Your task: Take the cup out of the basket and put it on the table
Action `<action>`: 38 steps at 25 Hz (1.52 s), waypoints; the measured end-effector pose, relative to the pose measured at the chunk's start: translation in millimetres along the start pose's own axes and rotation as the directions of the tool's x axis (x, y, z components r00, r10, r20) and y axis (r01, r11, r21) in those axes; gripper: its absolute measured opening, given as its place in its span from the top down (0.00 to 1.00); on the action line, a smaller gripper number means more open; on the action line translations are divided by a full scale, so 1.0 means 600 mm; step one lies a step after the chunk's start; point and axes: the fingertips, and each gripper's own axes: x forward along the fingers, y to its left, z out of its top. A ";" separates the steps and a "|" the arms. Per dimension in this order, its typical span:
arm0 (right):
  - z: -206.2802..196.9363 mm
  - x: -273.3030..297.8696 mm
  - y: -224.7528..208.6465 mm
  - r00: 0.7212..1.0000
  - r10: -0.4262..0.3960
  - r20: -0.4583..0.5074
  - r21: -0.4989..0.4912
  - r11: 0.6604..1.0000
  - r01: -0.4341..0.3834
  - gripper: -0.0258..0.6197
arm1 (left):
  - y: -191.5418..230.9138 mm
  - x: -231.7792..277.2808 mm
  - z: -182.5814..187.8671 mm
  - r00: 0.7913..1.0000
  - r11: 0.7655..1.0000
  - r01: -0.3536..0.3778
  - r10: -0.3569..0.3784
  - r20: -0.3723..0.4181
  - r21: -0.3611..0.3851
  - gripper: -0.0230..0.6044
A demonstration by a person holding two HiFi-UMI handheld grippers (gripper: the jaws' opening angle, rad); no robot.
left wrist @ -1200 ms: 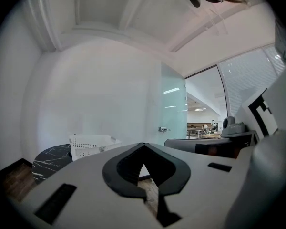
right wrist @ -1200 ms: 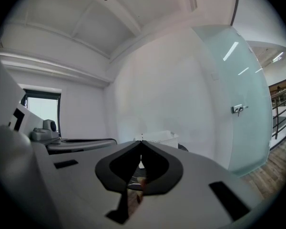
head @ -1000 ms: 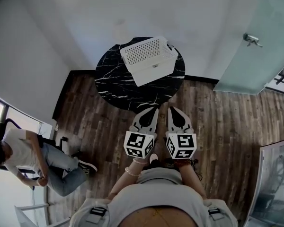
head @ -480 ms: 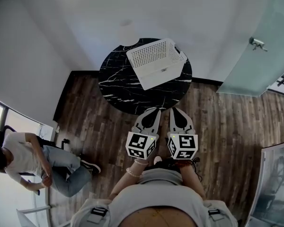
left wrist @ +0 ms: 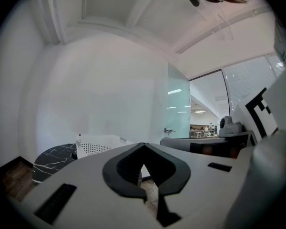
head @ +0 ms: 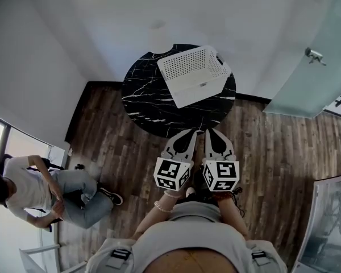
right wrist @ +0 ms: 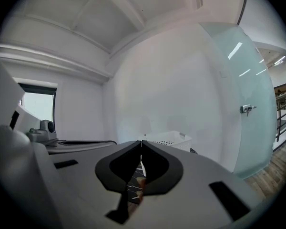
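Both pairs of jaws are closed tip to tip with nothing between them. My left gripper (head: 188,133) and right gripper (head: 209,131) sit side by side close to my body, noses toward the table and short of its near edge, over the wooden floor (head: 273,152).

I judge the step in hand to be the approach, with the grasp not yet begun. To do it well I would carry one gripper forward over the round black marble table (head: 148,101), part its jaws before it crosses the rim, then come down into the basket from above, not through the side. The right gripper looks better placed, since the basket sits toward the table's far right. The other could steady the basket wall if it slides.

That white perforated basket (head: 203,90) stands upright, open top facing up, a small handle slot in its near wall. No view shows me the cup itself: the interior reads as plain white from the head view, and both gripper views catch only the outer walls. I would want a look inside before choosing my grip.
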 end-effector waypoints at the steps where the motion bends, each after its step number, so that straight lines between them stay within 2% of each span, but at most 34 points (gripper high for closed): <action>1: 0.000 0.006 -0.001 1.000 0.002 -0.002 -0.001 1.000 -0.002 0.94 | 0.004 0.004 0.001 1.000 1.000 -0.003 0.003 0.002 -0.001 0.96; 11: 0.003 0.080 -0.024 0.998 0.046 -0.038 -0.012 0.999 -0.046 0.94 | 0.046 0.066 0.001 0.999 0.998 -0.049 0.049 -0.005 -0.025 0.96; 27: 0.046 0.217 -0.146 0.989 0.142 -0.047 -0.005 0.990 -0.143 0.94 | 0.077 0.242 0.033 0.988 0.988 -0.152 0.152 -0.002 -0.009 0.96; 38: 0.046 0.269 -0.199 0.980 0.191 -0.060 -0.006 0.981 -0.192 0.94 | 0.092 0.316 0.023 0.978 0.978 -0.206 0.206 -0.026 -0.003 0.96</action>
